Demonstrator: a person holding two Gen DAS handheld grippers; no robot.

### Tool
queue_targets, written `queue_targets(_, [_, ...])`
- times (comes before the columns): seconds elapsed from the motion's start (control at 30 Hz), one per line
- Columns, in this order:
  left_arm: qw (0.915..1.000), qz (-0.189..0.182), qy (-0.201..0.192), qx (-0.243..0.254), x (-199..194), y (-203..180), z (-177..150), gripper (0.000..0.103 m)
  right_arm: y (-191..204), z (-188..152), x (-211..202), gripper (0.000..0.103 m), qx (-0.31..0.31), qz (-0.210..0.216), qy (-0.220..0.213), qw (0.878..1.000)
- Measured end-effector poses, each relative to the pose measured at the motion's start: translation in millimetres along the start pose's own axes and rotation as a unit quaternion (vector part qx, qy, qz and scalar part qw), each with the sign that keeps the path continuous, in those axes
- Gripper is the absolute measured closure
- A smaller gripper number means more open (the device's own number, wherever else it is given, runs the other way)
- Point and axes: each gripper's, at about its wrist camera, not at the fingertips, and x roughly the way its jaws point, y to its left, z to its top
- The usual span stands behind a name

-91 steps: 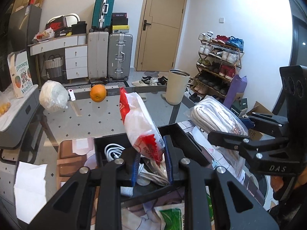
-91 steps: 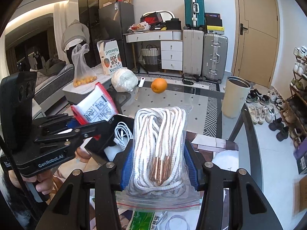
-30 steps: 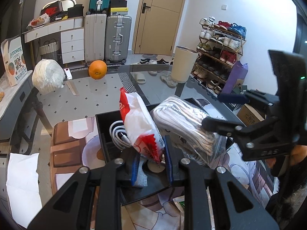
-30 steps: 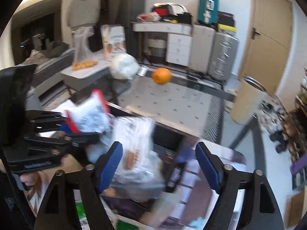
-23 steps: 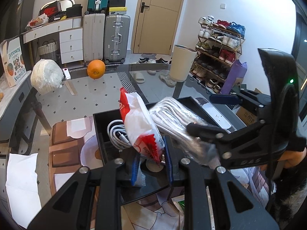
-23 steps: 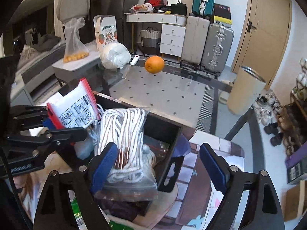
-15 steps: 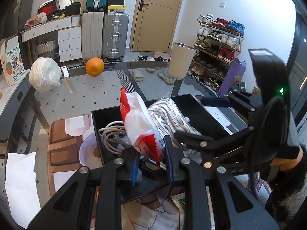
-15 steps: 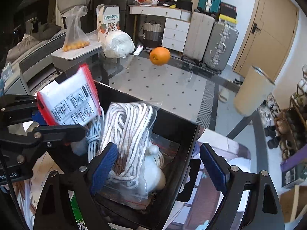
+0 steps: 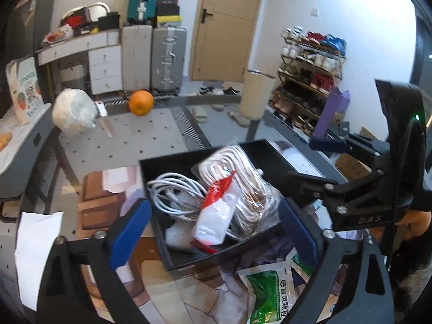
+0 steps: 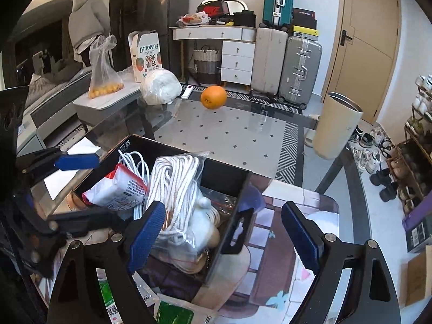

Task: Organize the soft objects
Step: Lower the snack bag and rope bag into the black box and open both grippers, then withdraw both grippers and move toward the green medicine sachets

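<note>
Red-and-white packet [image 9: 216,216] lies in the black bin [image 9: 189,259] against the bagged white rope [image 9: 243,186]. Left gripper [image 9: 213,229] fingers are opening, clear of it; right gripper [image 10: 221,232] fingers stand apart, empty. Next, probably the green packet [image 9: 270,291] on the counter.

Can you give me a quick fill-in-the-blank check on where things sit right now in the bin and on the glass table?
1. The red-and-white packet lies inside the black ____.
2. The bagged white rope sits to the ____ of the packet in the right wrist view.
3. The round fruit on the glass table is ____ in colour.
4. The left gripper jaws are opening, and its pads are ____ the packet.

Missing words: bin; right; orange; clear of
</note>
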Motion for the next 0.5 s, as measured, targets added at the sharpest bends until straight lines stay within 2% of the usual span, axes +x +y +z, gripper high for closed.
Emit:
queue_targets(0.1, [0.9997, 0.019, -0.010, -0.009, -5.7, 4.0, -1.4, 0.000, -3.0, -5.4, -8.1, 0.012, 0.008, 0.006, -0.005, 1.000])
queue_targets(0.27, [0.9988, 0.042, -0.022, -0.014, -12.3, 3.4, -7.1, 0.000, -9.1, -17.4, -19.0, 0.002, 0.034, 0.018, -0.006, 0.999])
queue_targets(0.4, [0.9964, 0.076, -0.038, -0.011, -20.2, -3.1, -12.3, 0.000, -4.5, -26.4, -30.3, 0.001, 0.041, 0.014, -0.004, 0.999])
queue_targets(0.5, [0.9953, 0.085, -0.043, -0.018, -26.9, -4.2, -15.3, 0.000, 0.8, -32.1, -42.3, 0.001, 0.038, 0.017, -0.008, 0.999])
